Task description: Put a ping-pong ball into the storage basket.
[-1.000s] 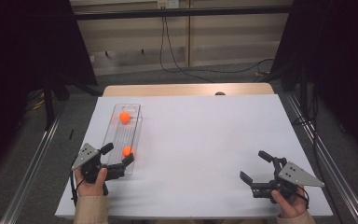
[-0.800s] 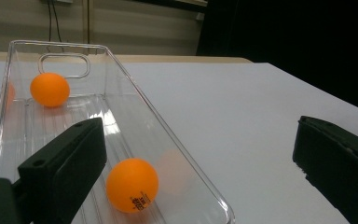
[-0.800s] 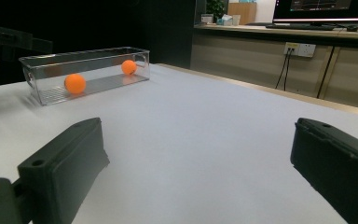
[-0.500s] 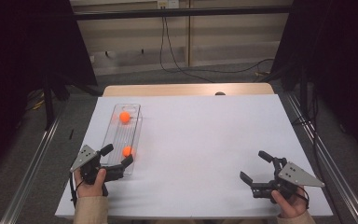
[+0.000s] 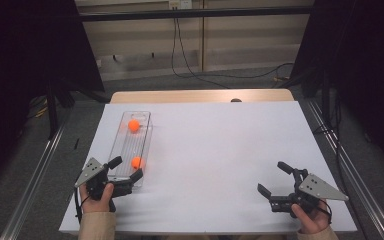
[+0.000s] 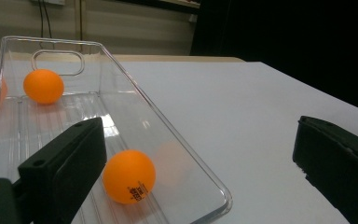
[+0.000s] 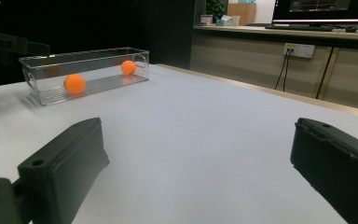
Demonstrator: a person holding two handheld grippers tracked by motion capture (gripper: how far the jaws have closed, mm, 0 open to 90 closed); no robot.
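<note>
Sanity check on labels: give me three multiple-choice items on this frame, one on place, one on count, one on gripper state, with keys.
1. Where does the clear bin sit on the table?
A. left side
B. right side
C. centre

2. How many orange balls lie in the bin?
A. one
B. two
C. three

3. How is the left gripper?
A. shut on a ball
B. open
C. shut on the bin's rim

Key: 1 A, it lies by the left edge. 2 B, near ball and far ball. 3 B, jaws stand wide apart, holding nothing.

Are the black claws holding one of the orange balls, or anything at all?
No, nothing is held. The left gripper is open at the near end of the clear box, beside the near orange ball. The right gripper is open over the white table.
</note>
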